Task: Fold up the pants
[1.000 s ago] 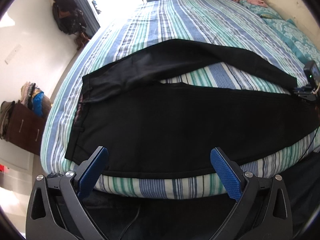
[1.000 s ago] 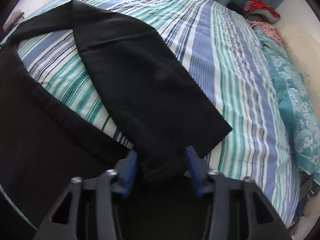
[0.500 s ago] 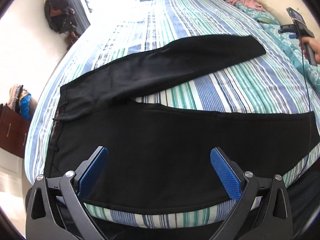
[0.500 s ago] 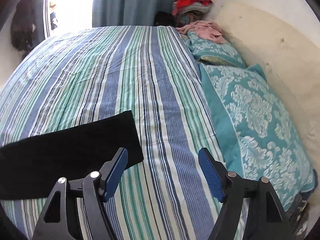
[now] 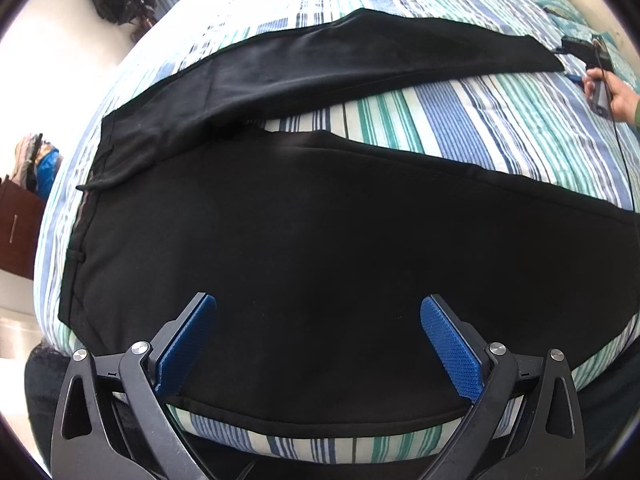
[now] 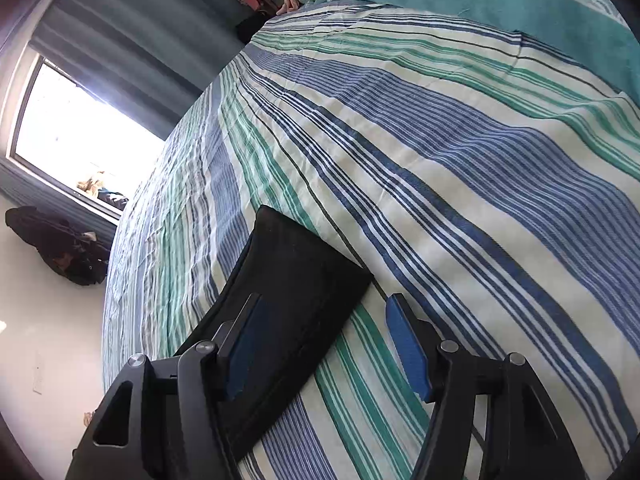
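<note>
Striped bed [image 5: 460,116] carrying black pants [image 5: 320,240] spread flat with legs apart, left claw [image 5: 318,344] and right claw [image 6: 322,344] both spread wide and pinching nothing, risking a crooked, wrinkled fold if far hem grabbed off-centre.

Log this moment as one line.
black fabric pants: spread flat, legs splayed on striped bedspread | left tool: open, over near leg | right tool: open, at far cuff
</note>
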`<act>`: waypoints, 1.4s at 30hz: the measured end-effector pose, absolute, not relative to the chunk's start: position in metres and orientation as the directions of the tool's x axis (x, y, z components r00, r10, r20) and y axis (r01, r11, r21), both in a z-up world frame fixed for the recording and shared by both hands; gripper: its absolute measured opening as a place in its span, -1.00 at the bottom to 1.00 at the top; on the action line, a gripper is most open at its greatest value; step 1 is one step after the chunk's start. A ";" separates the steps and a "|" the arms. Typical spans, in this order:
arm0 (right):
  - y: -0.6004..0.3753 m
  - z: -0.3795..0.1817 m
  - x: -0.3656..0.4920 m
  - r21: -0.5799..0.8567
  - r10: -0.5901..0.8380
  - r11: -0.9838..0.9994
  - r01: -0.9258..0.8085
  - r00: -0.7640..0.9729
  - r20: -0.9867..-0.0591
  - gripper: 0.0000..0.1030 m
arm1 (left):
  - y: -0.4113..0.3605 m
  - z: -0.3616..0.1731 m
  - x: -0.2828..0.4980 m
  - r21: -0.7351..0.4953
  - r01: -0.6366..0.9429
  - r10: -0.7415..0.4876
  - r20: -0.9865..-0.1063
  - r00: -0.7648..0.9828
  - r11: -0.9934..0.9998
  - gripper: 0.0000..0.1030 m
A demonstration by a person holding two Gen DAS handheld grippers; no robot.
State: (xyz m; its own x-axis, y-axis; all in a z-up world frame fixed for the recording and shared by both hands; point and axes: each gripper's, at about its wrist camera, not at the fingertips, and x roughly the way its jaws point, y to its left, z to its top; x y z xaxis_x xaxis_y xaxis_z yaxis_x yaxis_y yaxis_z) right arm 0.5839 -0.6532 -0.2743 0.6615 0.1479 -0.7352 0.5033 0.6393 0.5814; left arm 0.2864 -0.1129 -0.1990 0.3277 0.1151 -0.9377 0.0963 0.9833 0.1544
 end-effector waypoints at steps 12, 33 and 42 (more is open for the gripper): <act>-0.626 -0.263 0.579 0.183 -0.141 0.853 0.489 0.553 -0.821 -0.36 | -0.095 -0.206 0.289 0.145 0.069 0.117 -0.944 0.309 0.987 0.99; -0.614 -0.205 0.636 0.026 -0.084 0.979 0.204 0.510 -0.856 0.68 | 0.055 -0.261 0.535 0.174 -0.269 0.297 -0.790 0.537 0.947 0.99; -0.609 -0.266 0.698 0.043 -0.060 0.974 0.222 0.437 -0.898 -0.21 | 0.056 -0.268 0.535 0.154 -0.275 0.288 -0.778 0.558 0.949 0.99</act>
State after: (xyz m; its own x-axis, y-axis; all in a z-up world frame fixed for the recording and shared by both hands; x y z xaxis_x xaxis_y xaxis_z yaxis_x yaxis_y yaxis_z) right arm 0.6976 -0.6087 -0.2658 0.4366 -0.0601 -0.8976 0.2216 0.9742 0.0426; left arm 0.5349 0.0558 -0.2681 0.5580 0.2883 -0.7782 -0.2754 0.9489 0.1541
